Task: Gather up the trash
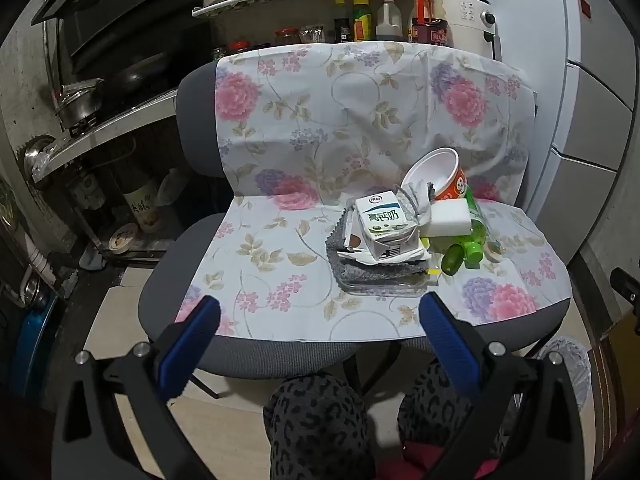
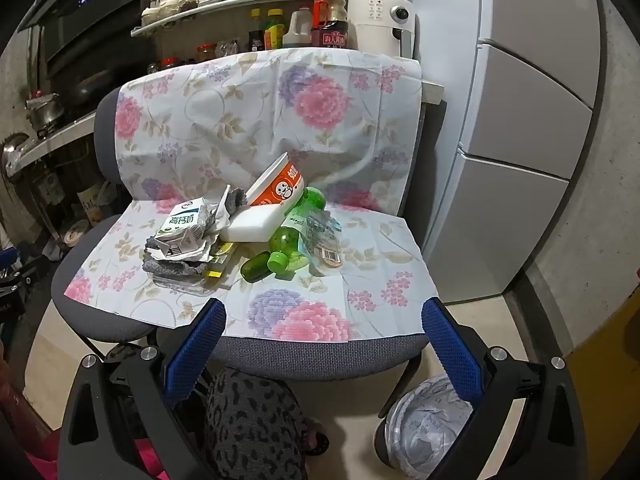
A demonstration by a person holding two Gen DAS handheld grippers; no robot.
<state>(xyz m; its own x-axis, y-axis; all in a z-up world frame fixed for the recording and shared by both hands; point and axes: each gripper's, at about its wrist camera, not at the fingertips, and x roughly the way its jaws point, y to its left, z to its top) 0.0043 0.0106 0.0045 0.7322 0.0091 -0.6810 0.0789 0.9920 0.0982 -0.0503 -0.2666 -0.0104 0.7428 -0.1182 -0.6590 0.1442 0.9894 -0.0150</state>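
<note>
While both the left tool [image 1: 320,316] and right tool [image 2: 324,320] gape wide and empty, we note the tilted noodle cup [image 2: 276,188] may topple if the green bottle [image 2: 296,236] beneath is pulled.

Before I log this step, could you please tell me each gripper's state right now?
Left gripper: open, holding nothing.
Right gripper: open, holding nothing.
</note>
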